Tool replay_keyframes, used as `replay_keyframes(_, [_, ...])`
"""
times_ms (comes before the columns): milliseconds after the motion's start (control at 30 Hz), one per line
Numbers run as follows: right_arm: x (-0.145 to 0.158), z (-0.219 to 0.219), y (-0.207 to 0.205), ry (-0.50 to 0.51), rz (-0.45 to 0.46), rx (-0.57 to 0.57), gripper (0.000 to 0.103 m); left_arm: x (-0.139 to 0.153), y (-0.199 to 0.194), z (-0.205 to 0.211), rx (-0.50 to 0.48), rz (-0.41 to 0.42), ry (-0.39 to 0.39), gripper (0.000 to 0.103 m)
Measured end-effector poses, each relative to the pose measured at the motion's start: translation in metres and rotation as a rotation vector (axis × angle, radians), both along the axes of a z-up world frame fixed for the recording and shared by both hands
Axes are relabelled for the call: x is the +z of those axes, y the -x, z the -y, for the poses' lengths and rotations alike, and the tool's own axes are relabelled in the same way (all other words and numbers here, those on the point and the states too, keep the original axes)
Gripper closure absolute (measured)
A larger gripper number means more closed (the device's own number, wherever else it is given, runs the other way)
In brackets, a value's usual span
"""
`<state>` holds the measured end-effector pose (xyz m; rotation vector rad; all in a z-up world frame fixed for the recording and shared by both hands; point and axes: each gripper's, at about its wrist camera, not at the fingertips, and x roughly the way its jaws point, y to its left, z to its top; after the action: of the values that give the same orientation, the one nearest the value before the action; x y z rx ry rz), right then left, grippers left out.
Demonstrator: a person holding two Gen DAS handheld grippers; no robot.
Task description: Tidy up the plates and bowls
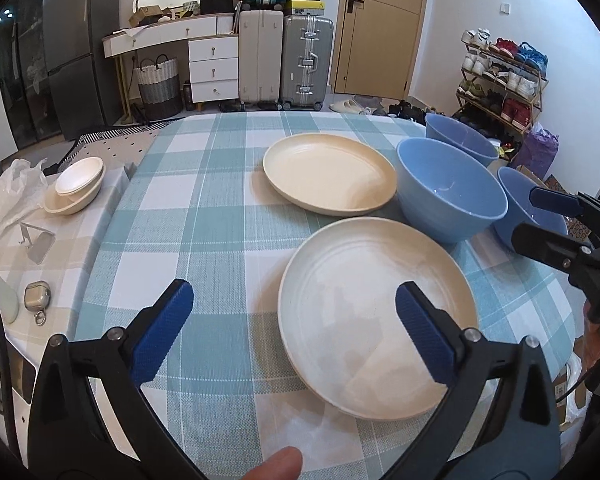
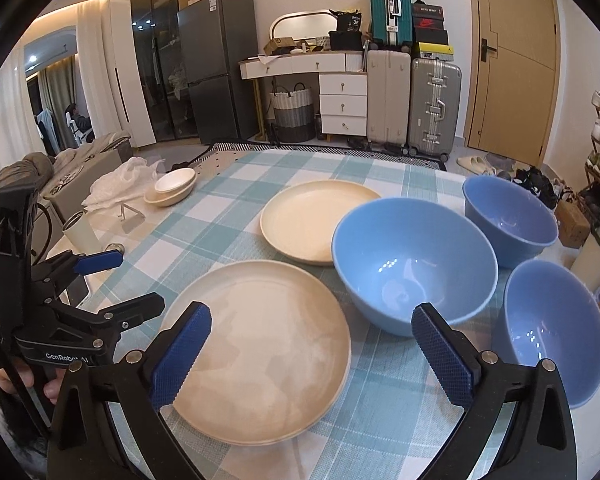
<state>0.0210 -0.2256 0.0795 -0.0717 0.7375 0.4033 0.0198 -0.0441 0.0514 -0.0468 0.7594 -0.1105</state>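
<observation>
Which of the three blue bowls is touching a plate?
The biggest bowl, in the middle. Its side meets the far plate; the two smaller bowls stand apart to its right.

Cream plates and blue bowls on a teal check

The tablecloth [image 2: 236,184] is checked in teal, pale blue and white. Two plates, near [image 2: 256,360] and far [image 2: 308,220], are cream. Three bowls are sky blue: large [image 2: 416,260], back [image 2: 508,216], right [image 2: 552,320]. Both grippers, left [image 1: 294,332] and right [image 2: 312,354], are black with textured dark-blue pads.
</observation>
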Motion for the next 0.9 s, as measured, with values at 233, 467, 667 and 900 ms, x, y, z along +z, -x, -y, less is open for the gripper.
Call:
replay_keyframes(233, [0.021, 0.006, -0.012, -0.025, 0.028, 0.013, 0.001, 0.017, -0.013, 0.000, 0.031, 0.018, -0.023, 0.002])
replay_keyframes(467, [0.041, 0.014, -0.028, -0.047, 0.047, 0.013, 0.001, 0.030, -0.026, -0.001, 0.048, 0.020, -0.036, 0.002])
replay_keyframes(667, [0.053, 0.015, -0.046, -0.048, 0.047, 0.015, 0.001, 0.037, -0.038, -0.001, 0.058, 0.015, -0.039, 0.002])
replay_keyframes(900, [0.055, 0.014, -0.075, -0.049, 0.013, 0.016, 0.001, 0.047, -0.062, -0.007, 0.072, 0.010, -0.031, 0.002])
